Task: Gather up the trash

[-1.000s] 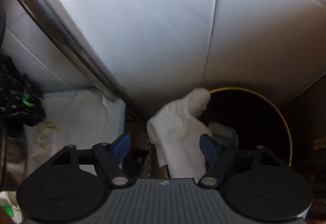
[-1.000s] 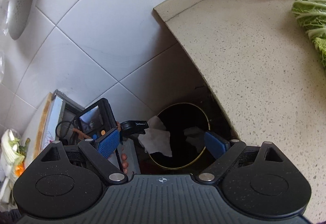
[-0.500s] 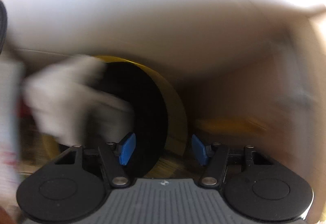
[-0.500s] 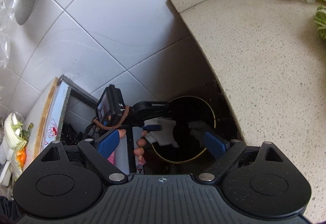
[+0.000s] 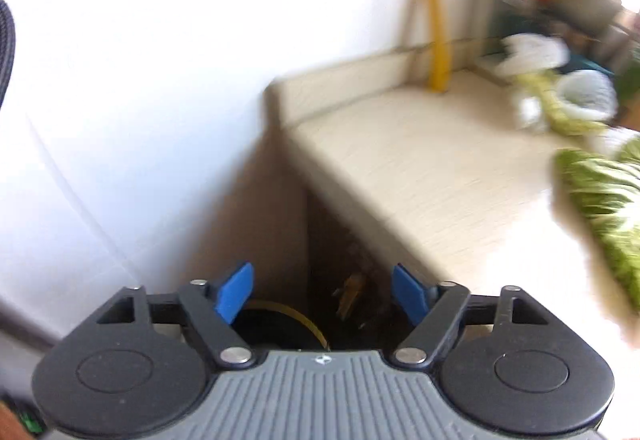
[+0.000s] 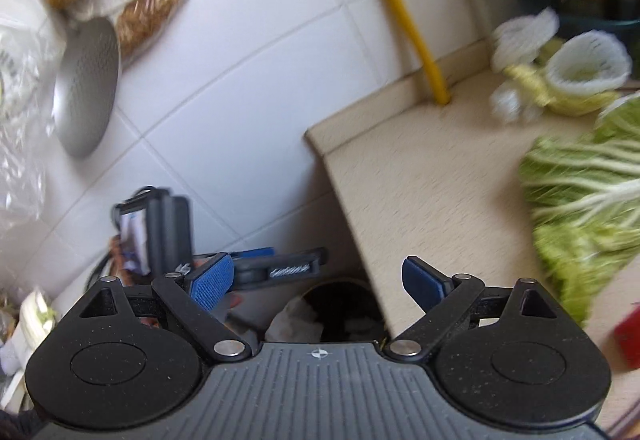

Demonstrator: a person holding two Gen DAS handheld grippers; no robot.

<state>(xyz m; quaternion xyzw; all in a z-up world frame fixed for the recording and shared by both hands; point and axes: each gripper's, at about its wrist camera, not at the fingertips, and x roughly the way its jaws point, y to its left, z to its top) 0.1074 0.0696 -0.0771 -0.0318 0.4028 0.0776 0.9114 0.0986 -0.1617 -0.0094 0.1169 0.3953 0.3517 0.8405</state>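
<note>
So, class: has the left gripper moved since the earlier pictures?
Yes. The left gripper has risen away from the bin: the bin's yellow rim now sits low between its empty, just reopened jaws, with the countertop in view.

Your two wrist views tilt down from beside the counter (image 5: 420, 168) edge; both share its corner, the yellow pipe (image 6: 400, 12) and bin (image 6: 344, 304) below.

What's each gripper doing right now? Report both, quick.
Left gripper: open, nothing between its jaws, which have just been opening.
Right gripper: open, holding nothing.
</note>
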